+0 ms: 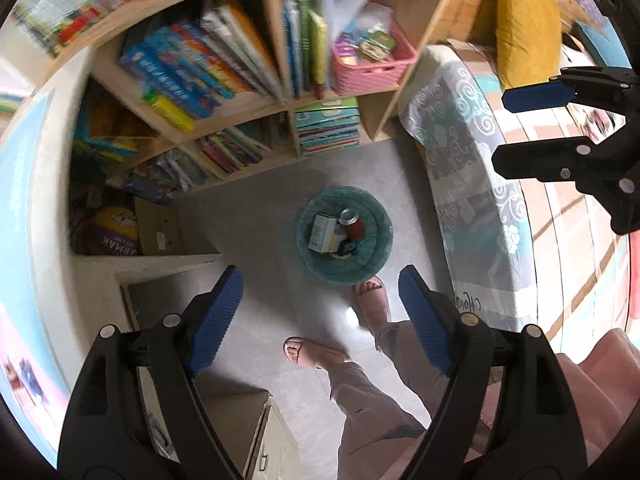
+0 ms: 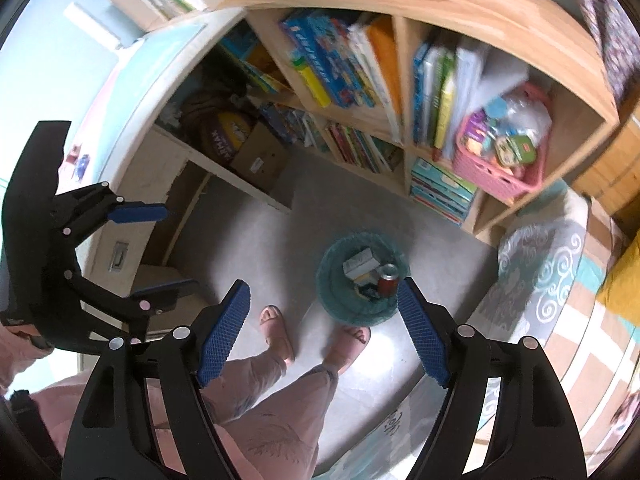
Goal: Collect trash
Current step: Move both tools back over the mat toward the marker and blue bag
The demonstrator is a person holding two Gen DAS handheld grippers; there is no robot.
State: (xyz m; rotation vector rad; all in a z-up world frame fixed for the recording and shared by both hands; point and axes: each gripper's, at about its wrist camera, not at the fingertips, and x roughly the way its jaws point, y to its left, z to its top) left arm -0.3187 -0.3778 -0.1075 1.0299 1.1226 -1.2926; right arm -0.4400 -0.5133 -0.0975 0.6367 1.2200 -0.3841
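A round teal trash bin (image 1: 374,258) stands on the grey floor, also in the right wrist view (image 2: 332,292). Inside lie a white carton (image 1: 322,234), a red can (image 1: 352,222) and small scraps; the carton (image 2: 360,264) and can (image 2: 388,278) show in the right wrist view too. My left gripper (image 1: 320,300) is open and empty, high above the bin. My right gripper (image 2: 322,312) is open and empty, also high above it. Each gripper shows in the other's view, the right one (image 1: 516,136) and the left one (image 2: 160,248), both open.
A wooden bookshelf (image 1: 280,80) with books and a pink basket (image 1: 372,60) stands behind the bin. A bed with a grey patterned cover (image 1: 472,184) is to the right. A cabinet (image 1: 256,440) and a cardboard box (image 1: 160,228) are to the left. The person's feet (image 1: 372,296) stand beside the bin.
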